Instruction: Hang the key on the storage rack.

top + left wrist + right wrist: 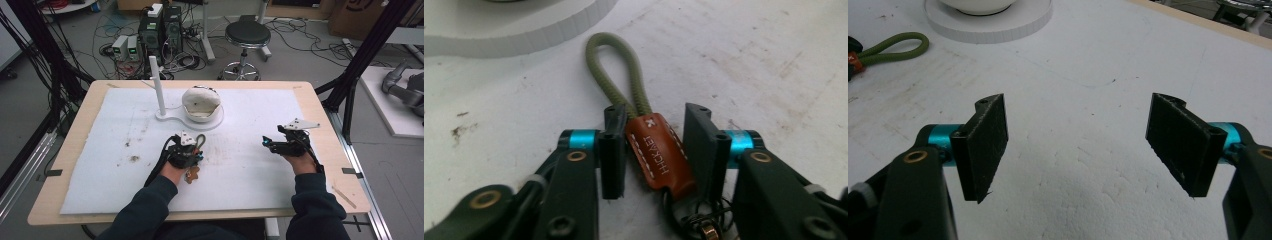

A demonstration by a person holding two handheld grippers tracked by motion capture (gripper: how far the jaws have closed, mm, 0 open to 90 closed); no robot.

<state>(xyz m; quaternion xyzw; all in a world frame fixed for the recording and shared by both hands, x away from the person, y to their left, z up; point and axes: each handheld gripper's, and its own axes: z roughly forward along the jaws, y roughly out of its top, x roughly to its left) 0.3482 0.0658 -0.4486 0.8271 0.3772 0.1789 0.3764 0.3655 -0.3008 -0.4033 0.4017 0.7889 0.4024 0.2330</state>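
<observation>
Left tool point(655, 145): we find its two black pads set either side of a brown leather tab point(661, 157), jaws drawn in to a narrow gap. The left pad point(613, 150) looks to be touching the tab's edge or nearly so; the right pad point(701, 145) stands just clear of it, a sliver of white showing between. We judge no firm grip yet.

The tab belongs to a key strap. Its olive cord loop point(616, 75) runs straight ahead of the tool, away from the hand, and lies flat on the white pad covering the surface point(749, 60). Metal ring hardware point(704, 225) sits at the near end, under the tool's throat. So the strap's long axis lies along the tool's own line, tab slightly canted to the right, and the jaws would close across its narrow width. That is the relation we think the next squeeze depends on.

In the high view the left tool point(186, 149) sits left of centre over the strap, the loop point(200, 141) pointing toward the round white stand point(172, 119) with its post and pale bowl-shaped piece point(201, 103).

Right tool point(1083, 145): jaws wide, nothing between them, bare white pad below. It sits well apart to the right point(280, 142); the loop point(895, 47) shows far off to its left. The left hand is plainly the nearer.
</observation>
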